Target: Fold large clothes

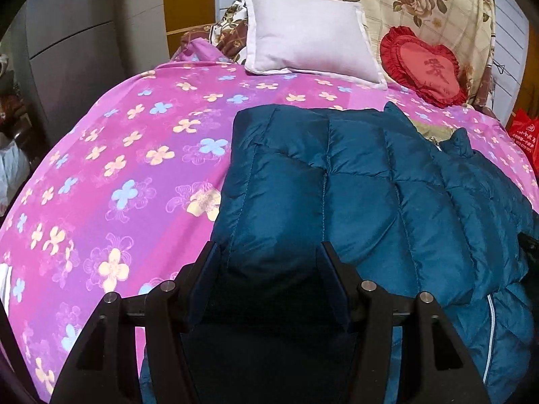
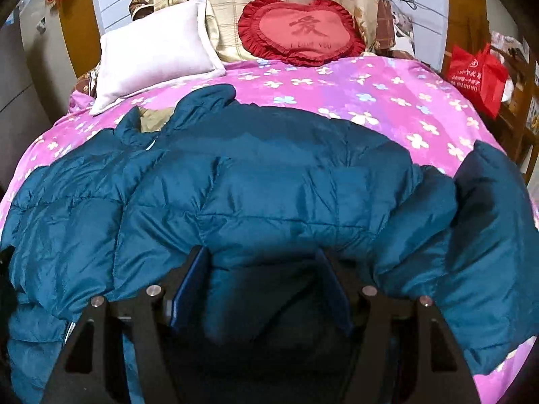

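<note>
A teal padded jacket [image 1: 363, 202] lies spread on a bed covered by a pink flowered sheet [image 1: 111, 155]. In the left wrist view it fills the lower right of the frame, with its zipper running down the lower right edge. The left gripper [image 1: 269, 256] sits at the bottom centre, its jaws partly apart with a puffy fold of the jacket bulging up between them; the pads seem to press on it, so it looks gripped.

In the right wrist view the jacket [image 2: 256, 181] stretches across the middle of the frame, its collar toward the upper left. The right gripper [image 2: 264, 259] at the bottom centre has its jaws spread wide, with jacket fabric lying between them; whether the pads squeeze it, I cannot tell.

A white pillow [image 2: 151, 57] and a red heart cushion [image 2: 303, 30] rest at the top of the bed. A red bag [image 2: 478, 70] stands at the upper right.
</note>
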`<action>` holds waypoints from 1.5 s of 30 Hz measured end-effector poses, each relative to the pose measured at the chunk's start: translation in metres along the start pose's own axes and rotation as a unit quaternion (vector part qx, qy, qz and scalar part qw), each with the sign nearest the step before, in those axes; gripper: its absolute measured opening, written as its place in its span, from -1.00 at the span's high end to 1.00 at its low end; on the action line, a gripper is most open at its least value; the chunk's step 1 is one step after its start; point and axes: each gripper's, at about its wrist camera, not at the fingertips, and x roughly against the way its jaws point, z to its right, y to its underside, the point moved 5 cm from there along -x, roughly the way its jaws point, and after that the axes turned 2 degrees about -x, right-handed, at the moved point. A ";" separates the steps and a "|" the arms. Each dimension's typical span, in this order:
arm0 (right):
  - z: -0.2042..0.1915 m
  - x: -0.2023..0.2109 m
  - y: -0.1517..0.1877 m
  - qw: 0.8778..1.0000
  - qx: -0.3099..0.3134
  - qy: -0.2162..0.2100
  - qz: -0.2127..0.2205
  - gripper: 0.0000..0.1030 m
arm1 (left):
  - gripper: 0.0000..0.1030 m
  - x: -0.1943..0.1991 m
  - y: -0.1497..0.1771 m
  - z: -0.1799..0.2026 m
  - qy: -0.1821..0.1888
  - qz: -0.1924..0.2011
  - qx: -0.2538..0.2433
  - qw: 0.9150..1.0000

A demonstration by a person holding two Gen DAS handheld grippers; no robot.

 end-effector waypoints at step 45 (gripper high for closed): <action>-0.007 0.029 0.025 0.999 0.022 0.034 -0.001 -0.52 | 0.04 0.019 -0.002 0.007 0.011 0.029 -0.009 0.999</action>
